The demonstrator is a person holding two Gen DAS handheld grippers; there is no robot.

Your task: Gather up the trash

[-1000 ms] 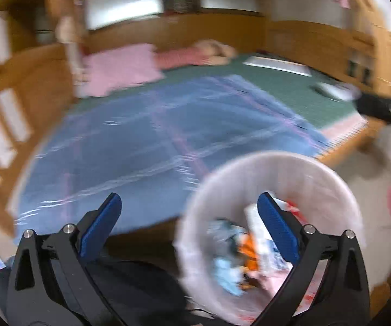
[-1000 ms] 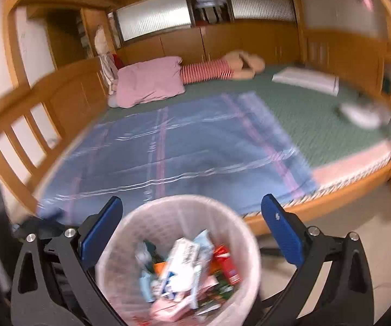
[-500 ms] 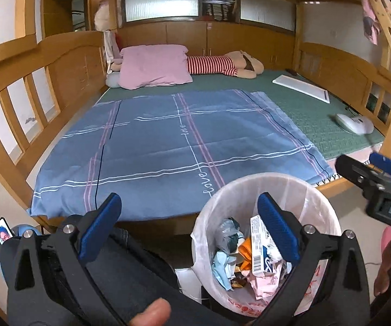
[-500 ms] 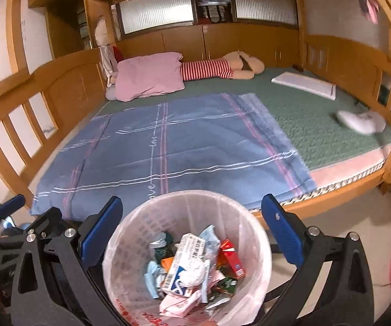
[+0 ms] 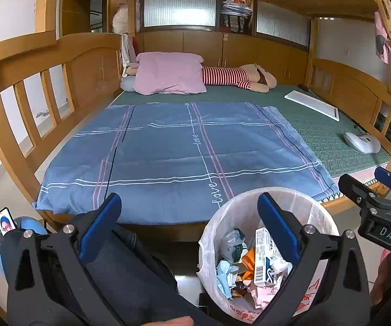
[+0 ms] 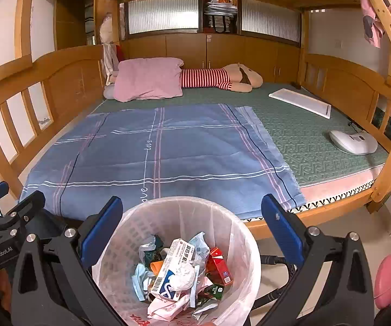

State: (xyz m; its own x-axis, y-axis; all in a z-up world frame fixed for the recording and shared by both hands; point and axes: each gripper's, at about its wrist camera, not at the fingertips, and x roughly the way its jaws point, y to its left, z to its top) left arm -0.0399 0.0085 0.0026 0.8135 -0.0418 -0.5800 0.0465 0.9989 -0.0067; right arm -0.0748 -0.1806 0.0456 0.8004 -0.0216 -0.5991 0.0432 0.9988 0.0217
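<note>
A white waste bin point(image 6: 168, 212) lined with a plastic bag stands on the floor at the foot of the bed, also in the left wrist view as the bin point(image 5: 250, 203). Inside lies trash point(image 6: 179, 269): a white and blue carton, crumpled tissue, a red pack, wrappers. My right gripper point(image 6: 192, 231) hangs open just above the bin, nothing between its blue pads. My left gripper point(image 5: 187, 228) is open too, left of the bin over a dark-trousered leg point(image 5: 130, 271). Each gripper shows at the edge of the other's view.
A wooden bunk bed holds a blue plaid sheet point(image 5: 190, 152), pink pillow point(image 5: 171, 73), striped plush toy point(image 5: 236, 77), white flat panel point(image 5: 312, 104) and white device point(image 5: 361, 142) on a green mat. A phone point(image 5: 4, 221) sits low left. A pink object point(image 6: 388, 279) lies on the floor at right.
The blur of a second ago has settled. Both views have steadied and drawn slightly closer above the bin. Both grippers stay open and empty.
</note>
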